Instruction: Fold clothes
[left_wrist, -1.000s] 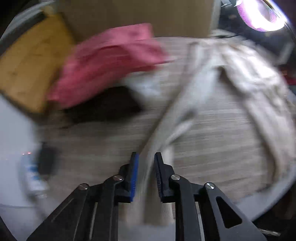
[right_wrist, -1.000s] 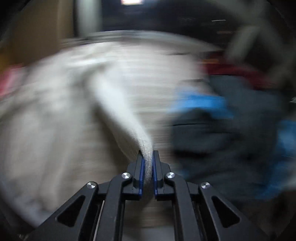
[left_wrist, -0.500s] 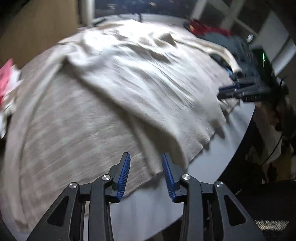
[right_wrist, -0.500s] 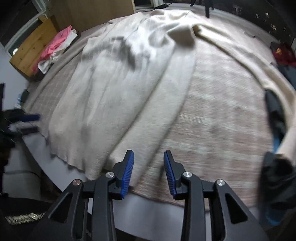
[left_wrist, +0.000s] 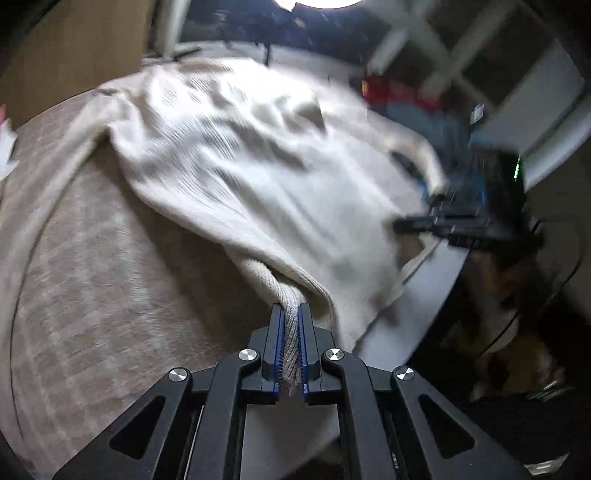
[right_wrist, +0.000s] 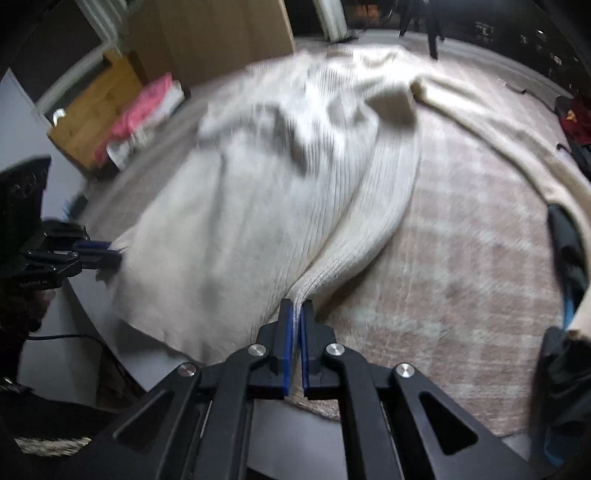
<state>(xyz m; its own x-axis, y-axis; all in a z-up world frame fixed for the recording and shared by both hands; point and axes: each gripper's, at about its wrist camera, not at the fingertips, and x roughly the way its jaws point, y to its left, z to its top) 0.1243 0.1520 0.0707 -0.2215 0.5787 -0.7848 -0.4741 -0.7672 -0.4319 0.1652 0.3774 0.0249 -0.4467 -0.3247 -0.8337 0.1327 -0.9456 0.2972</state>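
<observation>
A cream ribbed sweater (right_wrist: 280, 192) lies spread over the cloth-covered desk (right_wrist: 461, 266), soft, limp and fairly bulky. It is best taken at its hem corners. Left tongs (left_wrist: 290, 332) are closing on a bunched hem corner; right tongs (right_wrist: 296, 325) pinch the other corner tight.

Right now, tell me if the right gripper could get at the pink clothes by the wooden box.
Probably not: the right gripper is shut on the cream sweater's hem, and the pink clothes lie across the table, beyond the spread sweater.
</observation>
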